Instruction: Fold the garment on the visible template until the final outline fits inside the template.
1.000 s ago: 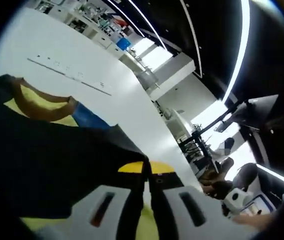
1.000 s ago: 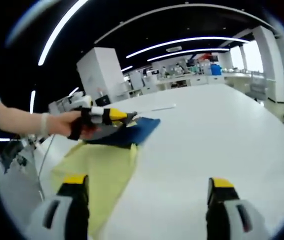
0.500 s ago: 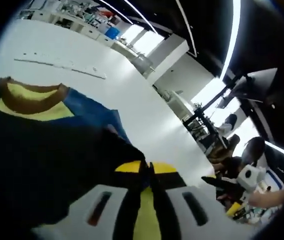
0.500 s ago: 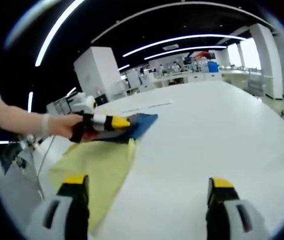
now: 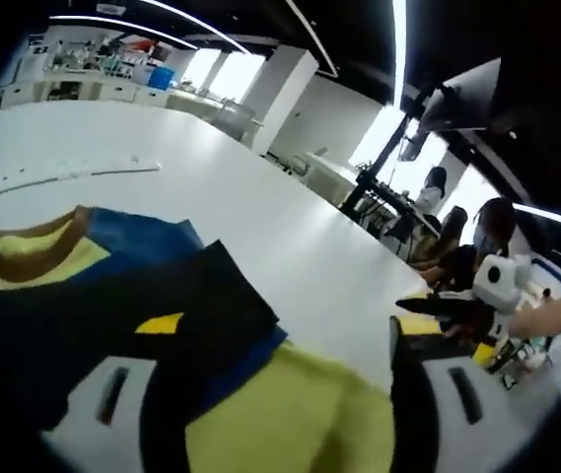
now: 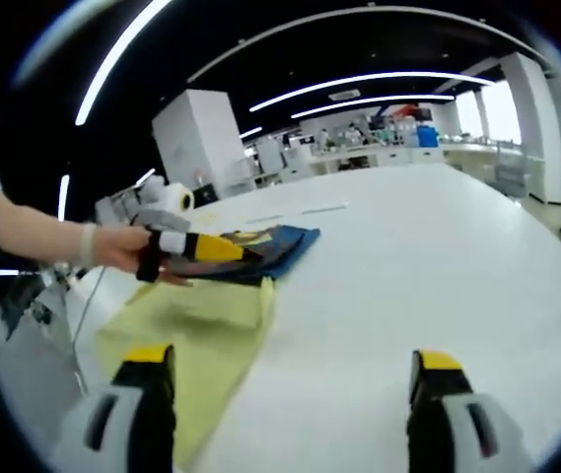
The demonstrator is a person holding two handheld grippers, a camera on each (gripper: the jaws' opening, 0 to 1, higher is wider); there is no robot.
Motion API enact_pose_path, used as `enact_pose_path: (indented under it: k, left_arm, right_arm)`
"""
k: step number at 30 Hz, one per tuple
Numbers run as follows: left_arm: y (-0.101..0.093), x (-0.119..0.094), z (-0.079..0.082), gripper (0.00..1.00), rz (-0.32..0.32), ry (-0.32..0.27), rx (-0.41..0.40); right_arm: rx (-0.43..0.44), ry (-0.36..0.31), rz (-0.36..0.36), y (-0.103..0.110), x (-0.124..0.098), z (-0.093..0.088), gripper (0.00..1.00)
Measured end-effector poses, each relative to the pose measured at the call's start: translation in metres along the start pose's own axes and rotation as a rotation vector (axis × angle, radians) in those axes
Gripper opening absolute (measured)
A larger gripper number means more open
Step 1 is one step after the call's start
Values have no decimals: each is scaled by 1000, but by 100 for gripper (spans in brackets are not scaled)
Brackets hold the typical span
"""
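The garment (image 5: 103, 296), dark with blue panels and a yellow and brown collar, lies folded on the yellow template (image 5: 290, 414). My left gripper (image 5: 290, 325) stands open just above it, with the dark fold lying loose between the jaws. In the right gripper view a hand holds the left gripper (image 6: 223, 248) low over the garment (image 6: 285, 244), at the far end of the template (image 6: 201, 330). My right gripper (image 6: 285, 360) is open over the white table (image 6: 408, 286), with nothing between its jaws and the template by its left jaw.
A thin white strip (image 5: 73, 172) lies on the table beyond the garment, also seen as a strip (image 6: 300, 210) in the right gripper view. Seated people (image 5: 457, 246) and desks stand past the table's edge. Benches (image 6: 388, 148) line the far wall.
My left gripper was shut on the dark fabric and has opened, letting the fold drop onto the garment. The right gripper has hardly moved.
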State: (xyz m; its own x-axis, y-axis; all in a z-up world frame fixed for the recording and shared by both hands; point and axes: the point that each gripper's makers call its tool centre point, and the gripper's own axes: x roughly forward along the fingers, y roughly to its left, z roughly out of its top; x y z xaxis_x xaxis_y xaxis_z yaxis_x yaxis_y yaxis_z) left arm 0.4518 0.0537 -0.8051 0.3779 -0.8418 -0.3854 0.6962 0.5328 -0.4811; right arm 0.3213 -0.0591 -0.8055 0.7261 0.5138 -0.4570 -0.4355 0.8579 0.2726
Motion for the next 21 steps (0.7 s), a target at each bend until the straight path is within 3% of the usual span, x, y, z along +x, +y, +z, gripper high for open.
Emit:
enact_pose_path:
  k: [4,13,18,21]
  left_arm:
    - [-7,-4,0,98,-13,7,0]
    - [-24,-25,-1,99,-19,42,74]
    - [-37,-48,1,99,-19,-2,85]
    - [-39,-64,-6,98,4,-21,79]
  right_arm:
    - [-9,2,5,3,0,0,100]
    - [-57,6,23,12,0,7,100]
    - [-89,1,40,25,0,13,100]
    - [-114,3,49,32,0,17,100]
